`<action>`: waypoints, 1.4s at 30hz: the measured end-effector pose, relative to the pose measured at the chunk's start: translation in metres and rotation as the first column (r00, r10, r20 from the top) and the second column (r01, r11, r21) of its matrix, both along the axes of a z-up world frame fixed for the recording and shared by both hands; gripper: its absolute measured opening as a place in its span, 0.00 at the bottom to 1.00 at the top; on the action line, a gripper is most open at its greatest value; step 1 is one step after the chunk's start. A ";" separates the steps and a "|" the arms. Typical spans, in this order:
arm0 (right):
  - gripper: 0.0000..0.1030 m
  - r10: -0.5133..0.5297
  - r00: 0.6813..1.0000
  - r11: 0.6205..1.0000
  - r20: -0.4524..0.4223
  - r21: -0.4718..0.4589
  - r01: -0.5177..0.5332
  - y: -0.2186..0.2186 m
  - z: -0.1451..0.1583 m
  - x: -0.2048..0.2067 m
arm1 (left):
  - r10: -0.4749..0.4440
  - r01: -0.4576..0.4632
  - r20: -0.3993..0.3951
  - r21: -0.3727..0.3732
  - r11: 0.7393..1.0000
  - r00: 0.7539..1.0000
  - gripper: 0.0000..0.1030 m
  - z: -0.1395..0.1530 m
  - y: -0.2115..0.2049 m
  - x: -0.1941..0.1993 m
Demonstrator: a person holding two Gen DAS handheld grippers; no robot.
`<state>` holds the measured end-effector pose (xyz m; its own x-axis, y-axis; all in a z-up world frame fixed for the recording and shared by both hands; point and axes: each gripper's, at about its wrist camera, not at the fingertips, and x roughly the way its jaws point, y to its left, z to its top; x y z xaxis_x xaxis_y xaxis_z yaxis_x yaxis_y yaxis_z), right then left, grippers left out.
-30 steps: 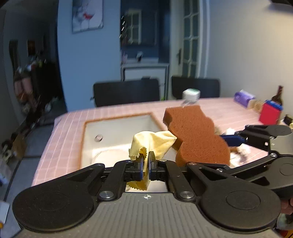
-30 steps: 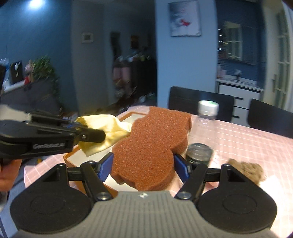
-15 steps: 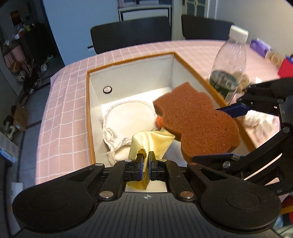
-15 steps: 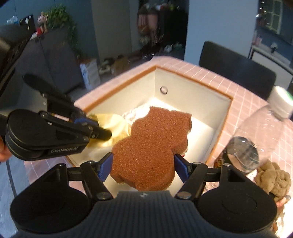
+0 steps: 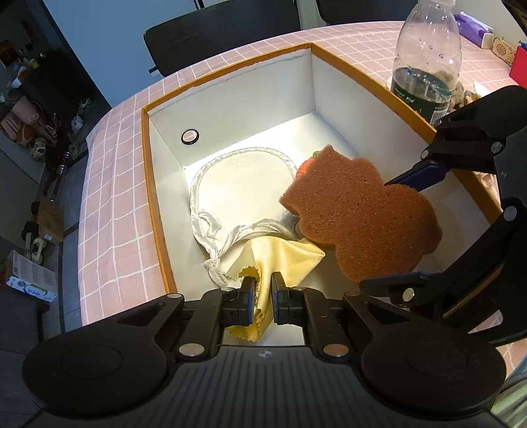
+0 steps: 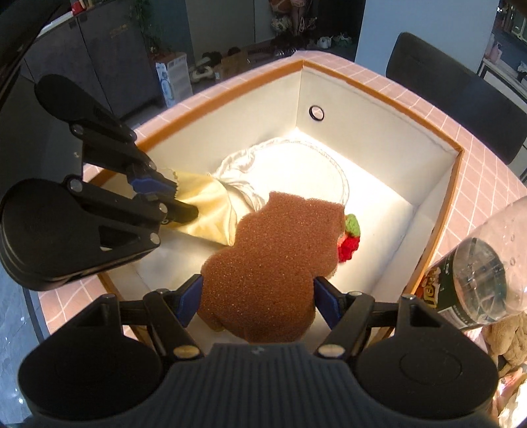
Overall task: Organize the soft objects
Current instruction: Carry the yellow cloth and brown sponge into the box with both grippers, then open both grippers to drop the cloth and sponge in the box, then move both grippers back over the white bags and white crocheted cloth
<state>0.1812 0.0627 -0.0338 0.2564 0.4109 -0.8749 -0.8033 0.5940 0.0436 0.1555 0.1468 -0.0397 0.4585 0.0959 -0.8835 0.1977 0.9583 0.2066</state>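
My left gripper [image 5: 263,298] is shut on a yellow cloth [image 5: 280,258] and holds it low inside the white box with an orange rim [image 5: 154,197]; the cloth also shows in the right wrist view [image 6: 207,210]. My right gripper [image 6: 257,296] is shut on a brown sponge [image 6: 273,256], also seen in the left wrist view [image 5: 359,217], held over the box's right half. A white drawstring bag [image 5: 237,191] lies on the box floor. A red and green knitted strawberry [image 6: 349,240] lies partly under the sponge.
A plastic bottle [image 5: 425,59] stands on the pink checked tablecloth [image 5: 108,184] just right of the box. A tan soft lump [image 6: 507,342] lies behind the bottle. Black chairs [image 5: 224,29] stand at the far side.
Both grippers have tilted down and lowered into the box with the cloth and the sponge. The yellow cloth now touches the white bag.
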 end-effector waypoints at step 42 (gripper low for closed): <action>0.82 -0.265 0.947 0.936 0.180 0.285 0.207 -0.126 0.061 -0.086 | -0.022 0.185 0.626 -0.196 0.963 0.779 0.67 0.072 -0.081 -0.112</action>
